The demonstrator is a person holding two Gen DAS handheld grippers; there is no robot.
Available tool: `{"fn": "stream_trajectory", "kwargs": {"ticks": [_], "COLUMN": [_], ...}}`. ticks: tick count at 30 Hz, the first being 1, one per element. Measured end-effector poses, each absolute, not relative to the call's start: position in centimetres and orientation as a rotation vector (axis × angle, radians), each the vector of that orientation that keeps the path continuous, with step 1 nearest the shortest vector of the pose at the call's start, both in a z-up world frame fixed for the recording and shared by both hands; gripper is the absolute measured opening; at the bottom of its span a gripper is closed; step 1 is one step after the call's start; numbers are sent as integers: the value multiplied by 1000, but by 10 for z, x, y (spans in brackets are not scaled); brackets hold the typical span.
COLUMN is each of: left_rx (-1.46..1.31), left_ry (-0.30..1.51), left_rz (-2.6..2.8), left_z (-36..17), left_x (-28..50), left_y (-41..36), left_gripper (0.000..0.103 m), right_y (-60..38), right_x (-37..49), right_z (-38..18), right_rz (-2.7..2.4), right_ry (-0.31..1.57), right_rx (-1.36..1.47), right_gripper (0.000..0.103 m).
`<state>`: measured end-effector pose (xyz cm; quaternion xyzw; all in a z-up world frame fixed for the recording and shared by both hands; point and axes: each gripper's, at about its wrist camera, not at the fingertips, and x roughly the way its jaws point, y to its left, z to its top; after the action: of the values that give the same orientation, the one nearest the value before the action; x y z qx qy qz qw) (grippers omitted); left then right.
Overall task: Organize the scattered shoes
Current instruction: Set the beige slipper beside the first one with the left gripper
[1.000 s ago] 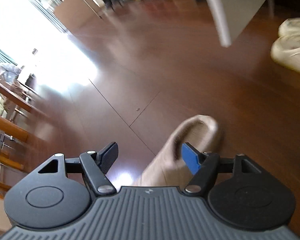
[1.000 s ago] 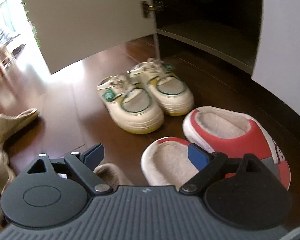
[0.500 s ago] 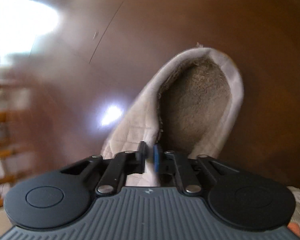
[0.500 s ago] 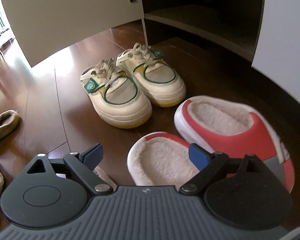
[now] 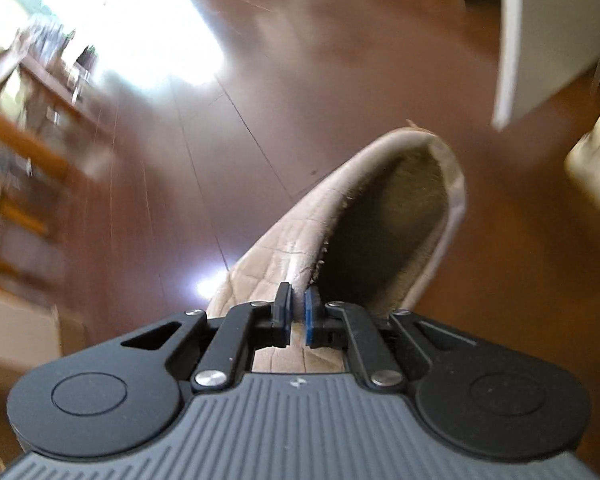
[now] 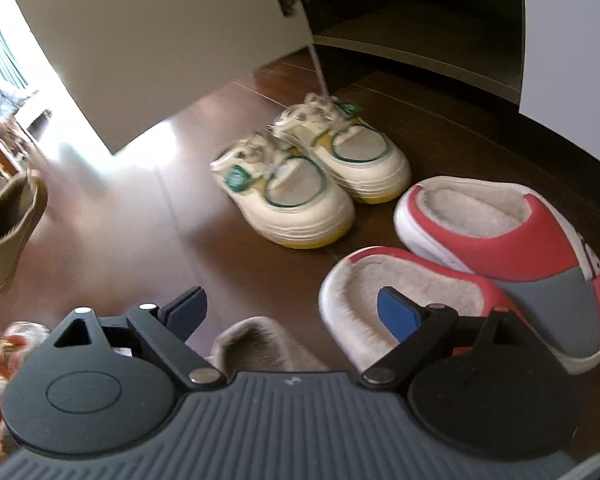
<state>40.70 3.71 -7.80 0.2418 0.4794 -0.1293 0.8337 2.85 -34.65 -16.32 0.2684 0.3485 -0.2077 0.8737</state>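
Left tool [image 5: 296,308] pinches the beige slipper's [image 5: 384,216] upper, toe hidden; right tool [image 6: 292,306] gapes empty.

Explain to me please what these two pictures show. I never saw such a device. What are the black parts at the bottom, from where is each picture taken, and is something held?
There is no robot here. A person holds a two-finger gripper in each hand, and a small camera on each one looks forward along its fingers, so the black parts are the gripper itself.

In the left view, the left gripper is shut on the edge of a beige slipper above the brown wooden floor.

In the right view, the right gripper is open and holds nothing. On the floor lie a pair of white sneakers and a pair of red fleece-lined slippers, before an open cabinet. Another beige slipper lies just below the gripper.
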Motion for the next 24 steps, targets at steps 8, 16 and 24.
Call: {"fn": "stream_trajectory", "kwargs": {"ticks": [8,16,24], "left_rx": [90,-112,88], "left_ry": [1345,1651,1358], "left_rz": [-301,-320,-374], "left_z": [-85,-197,-55], "left_x": [303,232,218], "left_y": [39,13,36], "left_gripper": [6,7,31], "right_y": [-355,-359,-289], "right_x": [-14,-44,-16], "right_z": [-123,-108,-145], "right_rz": [-434,-407,-141], "right_ry": [655,677,892], "right_rx": [608,609,592], "right_gripper": [93,94,94]}}
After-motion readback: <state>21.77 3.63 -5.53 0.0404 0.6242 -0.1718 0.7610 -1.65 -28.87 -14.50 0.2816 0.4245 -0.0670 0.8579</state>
